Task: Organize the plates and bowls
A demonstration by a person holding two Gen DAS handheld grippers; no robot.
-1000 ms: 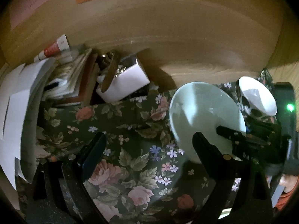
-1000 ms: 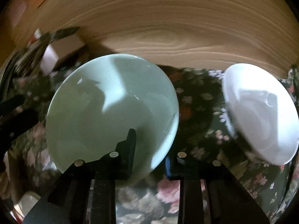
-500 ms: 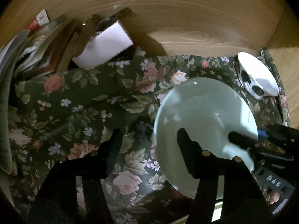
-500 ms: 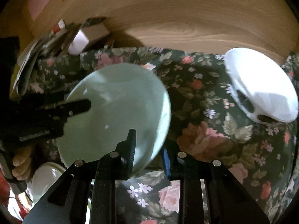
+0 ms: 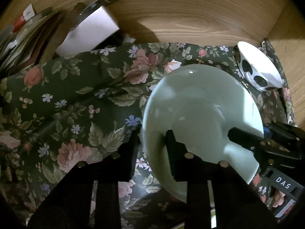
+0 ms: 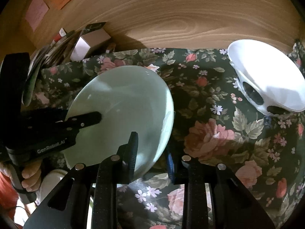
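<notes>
A pale green plate (image 5: 202,114) is held tilted above the floral cloth (image 5: 76,95). My left gripper (image 5: 152,143) straddles its left rim, one finger on each face. My right gripper (image 6: 152,148) is shut on its opposite rim, and the plate (image 6: 124,105) shows in that view too. The right gripper also shows in the left wrist view (image 5: 247,135), and the left one in the right wrist view (image 6: 85,120). A white bowl with black spots (image 5: 257,66) stands at the far right; it also shows in the right wrist view (image 6: 266,80).
A white box (image 5: 89,32) and a stack of papers and books (image 5: 22,38) stand at the back left against the wooden wall (image 5: 181,15). Another white dish (image 6: 51,181) shows low at the left under the person's hand.
The plate has come nearer and lower over the cloth. My left gripper has moved right onto the plate's rim and narrowed around it. The right gripper keeps its hold.
</notes>
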